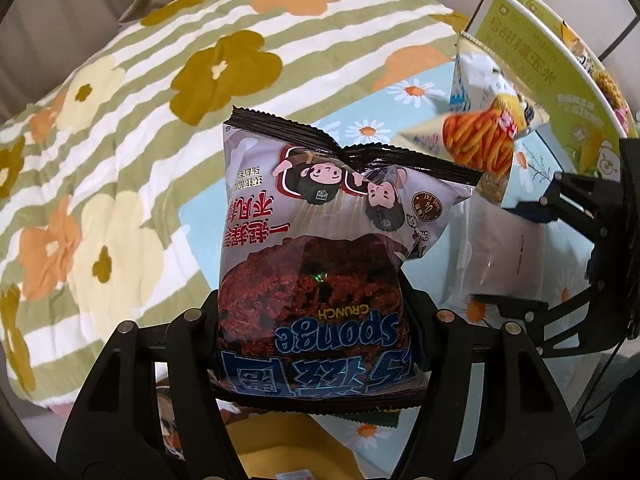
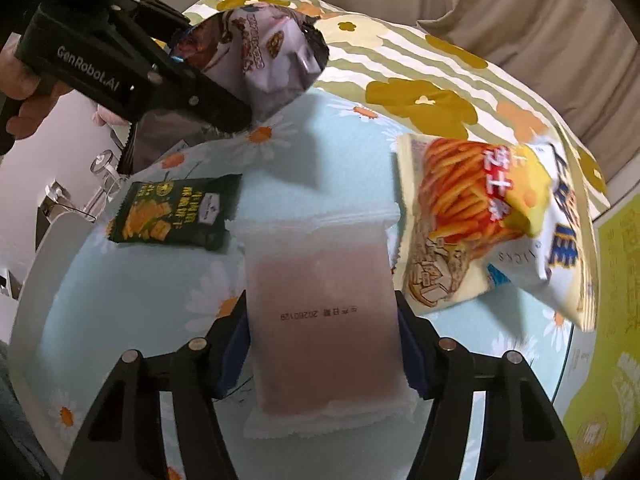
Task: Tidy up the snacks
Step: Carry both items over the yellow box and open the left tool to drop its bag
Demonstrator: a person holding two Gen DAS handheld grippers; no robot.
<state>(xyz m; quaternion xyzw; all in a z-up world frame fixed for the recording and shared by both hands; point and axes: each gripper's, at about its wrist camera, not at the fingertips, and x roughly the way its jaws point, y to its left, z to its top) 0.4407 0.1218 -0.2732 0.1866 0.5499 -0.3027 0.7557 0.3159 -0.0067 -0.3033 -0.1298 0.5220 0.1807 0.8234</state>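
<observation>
Left gripper (image 1: 316,320) is clamped on the purple Sponge Crunch bag (image 1: 320,240), gripping its lower half and holding it up off the table (image 1: 208,220); in the right view the same bag (image 2: 272,40) hangs above the far edge.

Right gripper (image 2: 322,344) has both fingers against the sides of a frosted white packet (image 2: 320,312), which lies flat on the table (image 2: 120,320), so it's pinching it.

A dark green cracker pack (image 2: 176,210) lies to the left of the packet, apart. A fries-stick bag (image 2: 492,224) sits to the right, just beside it, partly lifted and blurred. A green box (image 2: 612,320) stands at the far right edge. A floral quilt (image 1: 120,120) lies behind the table.
</observation>
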